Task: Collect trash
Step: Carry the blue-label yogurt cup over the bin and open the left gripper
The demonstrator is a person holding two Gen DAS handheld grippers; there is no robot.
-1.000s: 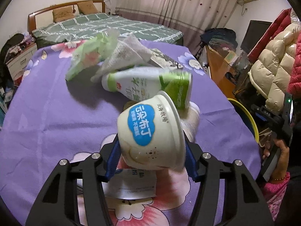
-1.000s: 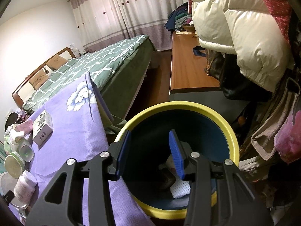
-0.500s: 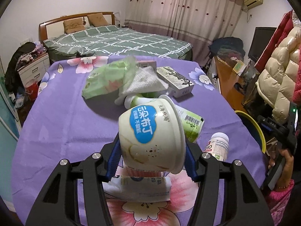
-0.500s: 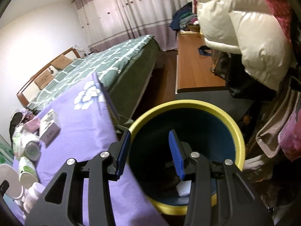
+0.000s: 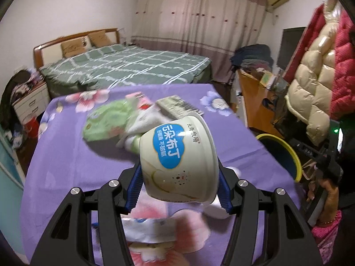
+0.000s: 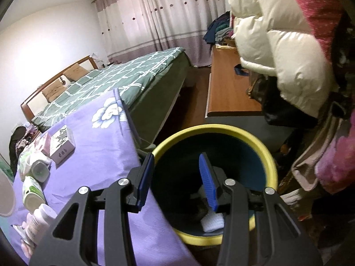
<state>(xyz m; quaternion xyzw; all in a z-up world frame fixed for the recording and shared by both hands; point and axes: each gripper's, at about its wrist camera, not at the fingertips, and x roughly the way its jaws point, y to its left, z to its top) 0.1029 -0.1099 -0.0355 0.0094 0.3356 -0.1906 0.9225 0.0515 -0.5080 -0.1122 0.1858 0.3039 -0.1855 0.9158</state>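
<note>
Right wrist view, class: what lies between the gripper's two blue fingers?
Nothing is gripped. Between the right gripper's fingers you see only the dark inside of the yellow-rimmed bin below, with a white scrap at its bottom.

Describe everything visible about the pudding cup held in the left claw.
The pudding cup is a cream-white tub, plastic by its look, with a blue cloud-shaped label in white Chinese characters and faint brown specks low on its wall. It is tipped, rim pointing up and away. The left claw clamps its blue pads on both sides, holding it clear above the purple floral cloth.
</note>
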